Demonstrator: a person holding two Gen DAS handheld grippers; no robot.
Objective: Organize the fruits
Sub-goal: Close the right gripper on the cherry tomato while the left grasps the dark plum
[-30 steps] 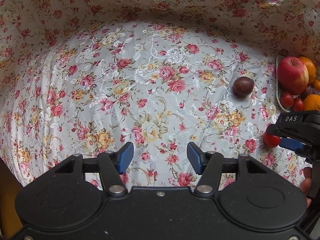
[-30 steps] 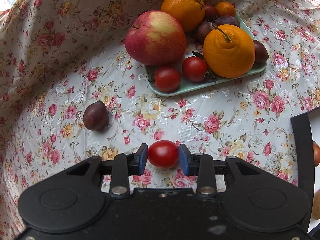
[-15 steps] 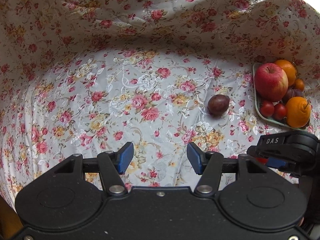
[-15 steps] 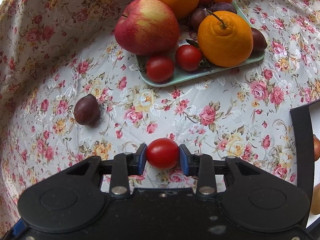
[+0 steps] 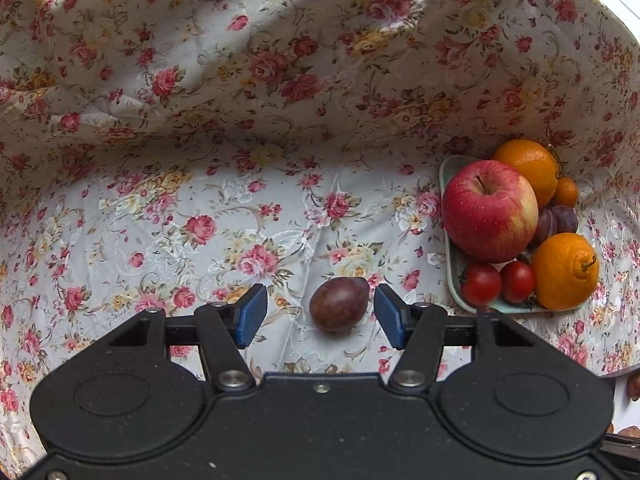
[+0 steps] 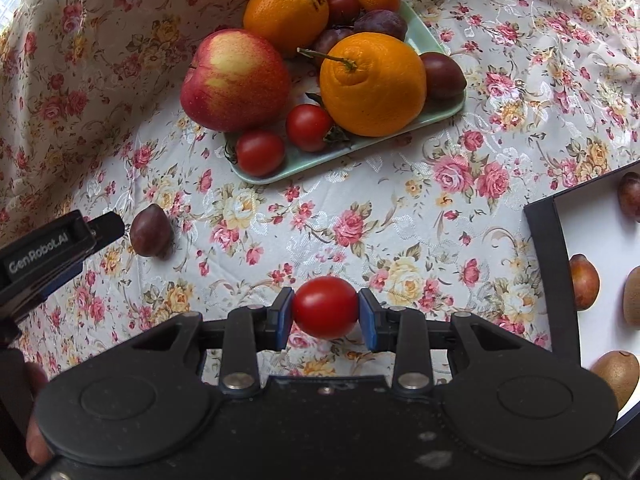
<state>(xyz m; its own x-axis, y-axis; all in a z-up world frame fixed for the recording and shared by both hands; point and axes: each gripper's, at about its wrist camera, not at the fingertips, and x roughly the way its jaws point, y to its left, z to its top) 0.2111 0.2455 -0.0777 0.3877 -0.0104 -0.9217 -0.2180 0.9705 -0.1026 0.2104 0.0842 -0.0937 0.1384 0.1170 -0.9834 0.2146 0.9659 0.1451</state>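
A dark purple plum (image 5: pixel 339 309) lies on the floral cloth between the blue pads of my open left gripper (image 5: pixel 320 318), nearer the right pad, with gaps on both sides. It also shows in the right wrist view (image 6: pixel 151 236), beside the left gripper's finger (image 6: pixel 60 240). My right gripper (image 6: pixel 325 312) is shut on a red cherry tomato (image 6: pixel 325 306) above the cloth. A green tray (image 6: pixel 360 142) holds an apple (image 6: pixel 236 78), two oranges, plums and two cherry tomatoes; the tray also shows in the left wrist view (image 5: pixel 454 256).
A dark-rimmed white box (image 6: pixel 546 264) at the right holds a plum, kiwis and other fruit. The floral cloth (image 5: pixel 200 80) rises in folds behind and to the left.
My left gripper has moved right and forward so the plum now sits between its open pads. My right gripper has lifted back with the tomato still held.
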